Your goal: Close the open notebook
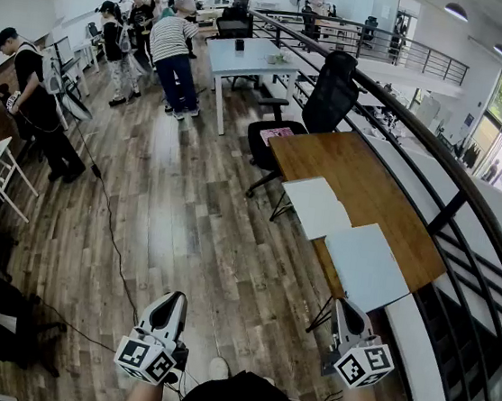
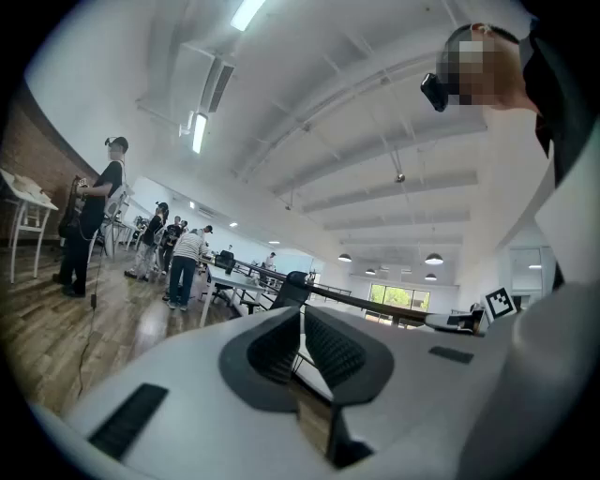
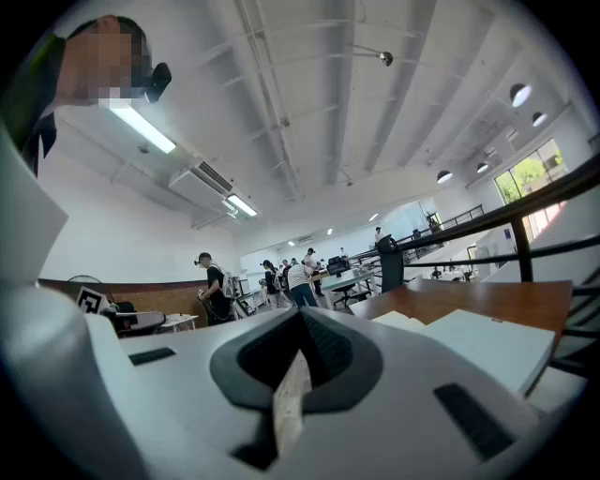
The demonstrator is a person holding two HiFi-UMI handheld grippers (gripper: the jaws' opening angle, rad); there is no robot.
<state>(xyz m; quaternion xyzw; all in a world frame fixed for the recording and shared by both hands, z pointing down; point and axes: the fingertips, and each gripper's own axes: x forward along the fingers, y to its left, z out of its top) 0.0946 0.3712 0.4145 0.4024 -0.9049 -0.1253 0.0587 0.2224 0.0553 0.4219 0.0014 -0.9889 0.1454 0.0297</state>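
Matt paper notebook (image 1: 366, 265) on smooth wooden table (image 1: 372, 178).

A cluster of people (image 1: 166, 44) stands on the wooden floor (image 1: 193, 224) at upper left, beside a white table (image 1: 250, 61). A black office chair (image 1: 322, 99) sits at centre; a dark railing (image 1: 445, 169) curves down the right.

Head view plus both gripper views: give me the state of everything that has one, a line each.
notebook: open, lying flat on the wooden table, untouched.
left claw: shut, nothing in it.
right claw: shut, nothing in it, not touching the notebook.
office chair: nobody seated, at the table's far end.
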